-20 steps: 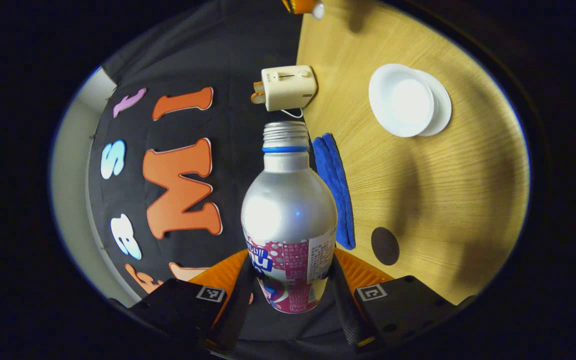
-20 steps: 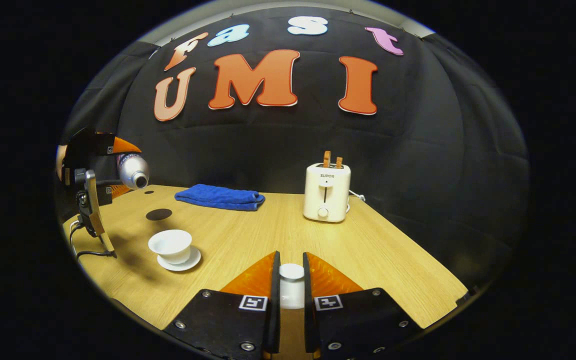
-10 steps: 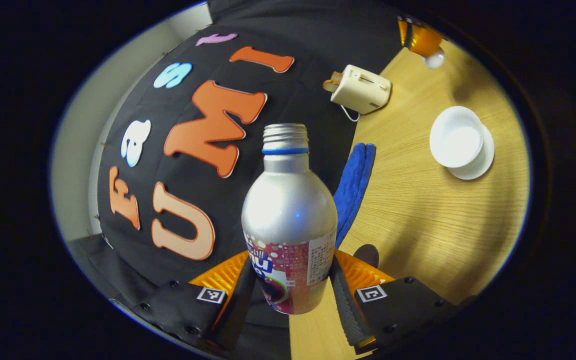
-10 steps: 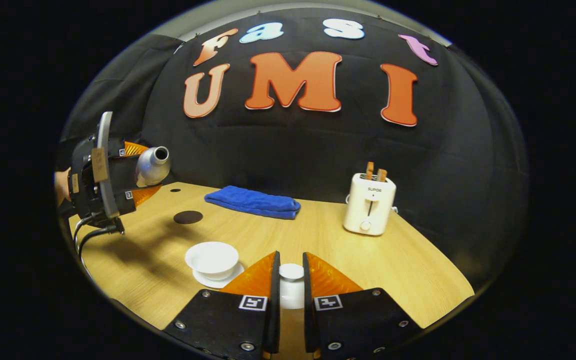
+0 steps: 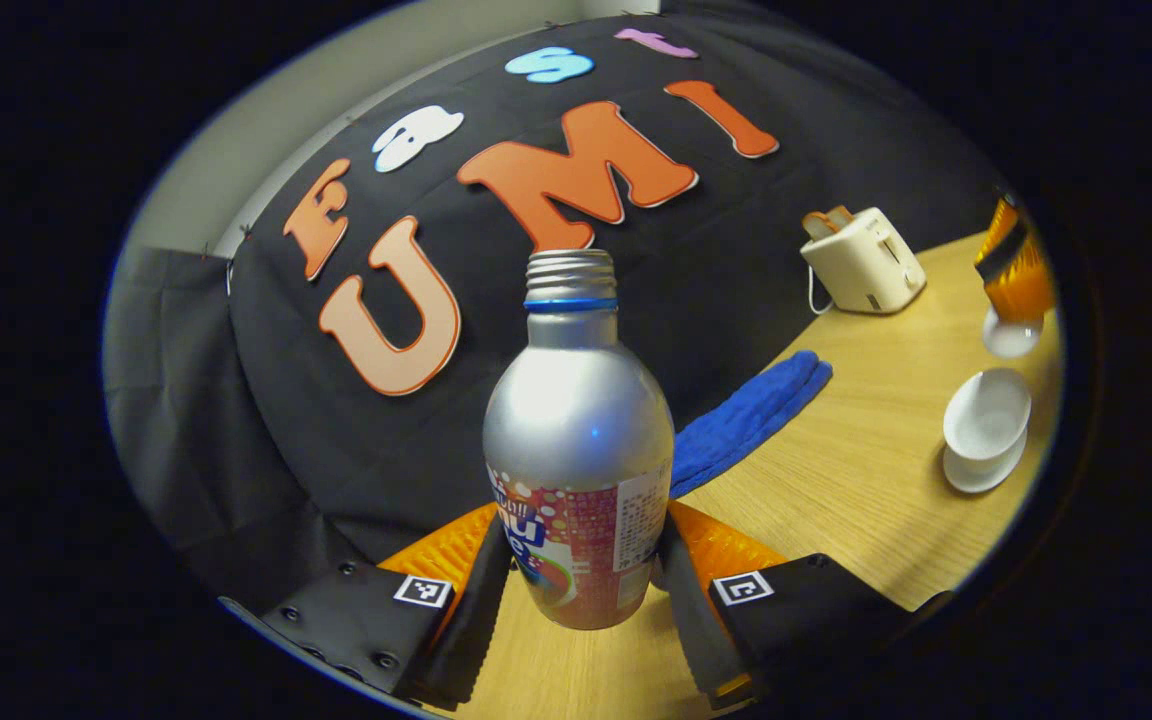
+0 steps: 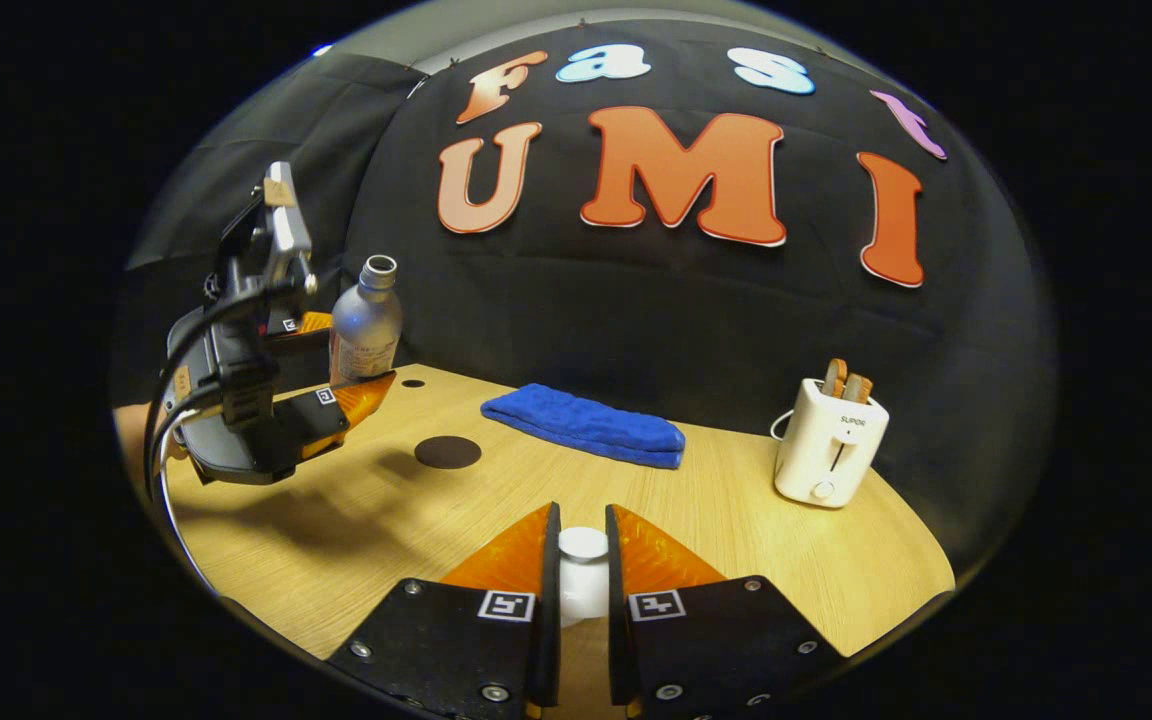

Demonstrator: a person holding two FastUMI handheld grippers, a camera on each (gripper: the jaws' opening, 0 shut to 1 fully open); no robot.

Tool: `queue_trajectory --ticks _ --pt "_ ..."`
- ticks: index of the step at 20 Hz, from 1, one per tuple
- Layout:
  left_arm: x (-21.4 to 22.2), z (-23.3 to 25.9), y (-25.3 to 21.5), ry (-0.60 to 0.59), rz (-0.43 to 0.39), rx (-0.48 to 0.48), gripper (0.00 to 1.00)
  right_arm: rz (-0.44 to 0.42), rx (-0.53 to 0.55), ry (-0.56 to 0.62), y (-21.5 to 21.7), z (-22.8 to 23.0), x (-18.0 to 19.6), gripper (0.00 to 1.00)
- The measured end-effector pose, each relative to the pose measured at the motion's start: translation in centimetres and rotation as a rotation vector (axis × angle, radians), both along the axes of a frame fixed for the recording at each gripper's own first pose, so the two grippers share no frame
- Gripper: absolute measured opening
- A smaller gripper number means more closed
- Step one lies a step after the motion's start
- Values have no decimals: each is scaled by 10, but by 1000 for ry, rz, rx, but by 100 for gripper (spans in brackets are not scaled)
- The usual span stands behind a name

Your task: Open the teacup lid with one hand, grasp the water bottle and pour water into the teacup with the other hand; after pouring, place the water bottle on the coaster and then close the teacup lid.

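Fingers, left: both orange fingers point(image 5: 696, 550) press the sides of the water bottle point(image 5: 578, 440), so the left gripper point(image 5: 581, 580) is clamped on it; in the right gripper view this left gripper point(image 6: 336, 385) is up off the table at the left, cables trailing from it.
Fingers, right: the right gripper point(image 6: 583, 570) has its two fingers closed tight on the knob of the white teacup lid point(image 6: 583, 575), held above the table's near edge; in the left gripper view the lid point(image 5: 1011, 340) hangs from orange fingers at the far right.
Table: light wood point(image 6: 736, 520), with the black cloth wall behind it.
Blue cloth: folded point(image 6: 586, 425), lying near the back wall, between the coaster and the toaster.
Toaster: cream, two slices sticking up point(image 6: 829, 445), at the right end of the table; a white cord trails behind it.
Water bottle: silver, uncapped, roughly upright point(image 6: 366, 325), raised above the table's left end.
Teacup: white, open, on its saucer point(image 5: 986, 425), just below the lifted lid in the left gripper view.
Coaster: dark round disc point(image 6: 447, 452) flat on the wood, below and to the right of the bottle, nothing on it.
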State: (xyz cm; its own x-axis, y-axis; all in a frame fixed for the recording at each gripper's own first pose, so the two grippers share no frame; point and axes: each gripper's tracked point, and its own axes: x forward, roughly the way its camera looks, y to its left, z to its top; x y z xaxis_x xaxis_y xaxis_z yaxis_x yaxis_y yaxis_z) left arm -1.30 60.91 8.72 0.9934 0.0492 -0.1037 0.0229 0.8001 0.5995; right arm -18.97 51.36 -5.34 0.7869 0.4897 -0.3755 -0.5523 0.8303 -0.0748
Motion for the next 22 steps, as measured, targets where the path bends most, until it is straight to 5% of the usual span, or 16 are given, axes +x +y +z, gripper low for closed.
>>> queue_trajectory --ticks 8,14,22 --pt "0 1 -1 -37 56 -368 80 37 -52 30 27 -21 2 20" --pt "0 4 -2 -72 47 -463 80 32 -58 39 27 -30 3 20" --pt "37 -50 -5 47 69 -587 80 22 -53 29 22 -29 6 20"
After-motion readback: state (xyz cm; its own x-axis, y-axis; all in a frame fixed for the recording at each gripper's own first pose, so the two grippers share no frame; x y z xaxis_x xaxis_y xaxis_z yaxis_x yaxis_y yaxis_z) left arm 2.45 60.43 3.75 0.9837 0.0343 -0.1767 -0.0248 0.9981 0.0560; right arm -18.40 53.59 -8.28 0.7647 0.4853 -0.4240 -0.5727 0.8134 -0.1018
